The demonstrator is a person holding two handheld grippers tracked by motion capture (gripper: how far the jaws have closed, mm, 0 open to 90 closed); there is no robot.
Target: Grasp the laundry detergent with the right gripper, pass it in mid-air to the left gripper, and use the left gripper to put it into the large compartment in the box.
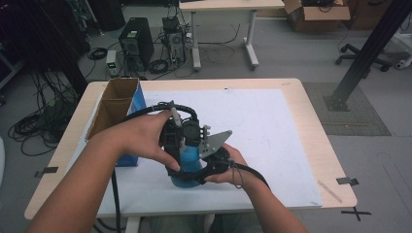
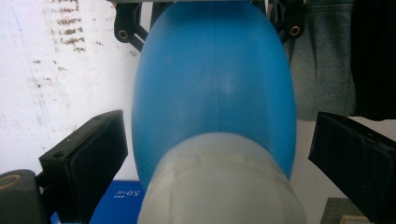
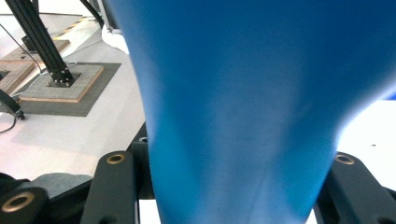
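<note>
1. Near the table's (image 1: 311,145) front edge, a blue bottle (image 1: 187,167) stood on the white mat (image 1: 272,131), with both hands wrapped round the grippers at it
2. The right gripper (image 1: 206,172) grasped the bottle low down; in the right gripper view its black jaws pressed against both sides of the blue body (image 3: 243,116)
3. The left gripper (image 1: 177,145) sat over the bottle's top, its jaws released: in the left gripper view the pads (image 2: 100,156) stood clear of the blue body (image 2: 215,88) and the pale cap (image 2: 219,186)
4. Just left of the bottle stood an open cardboard box (image 1: 114,104) with a blue side
5. Beyond the table, a computer tower (image 1: 137,41) and cables lay on the floor
</note>
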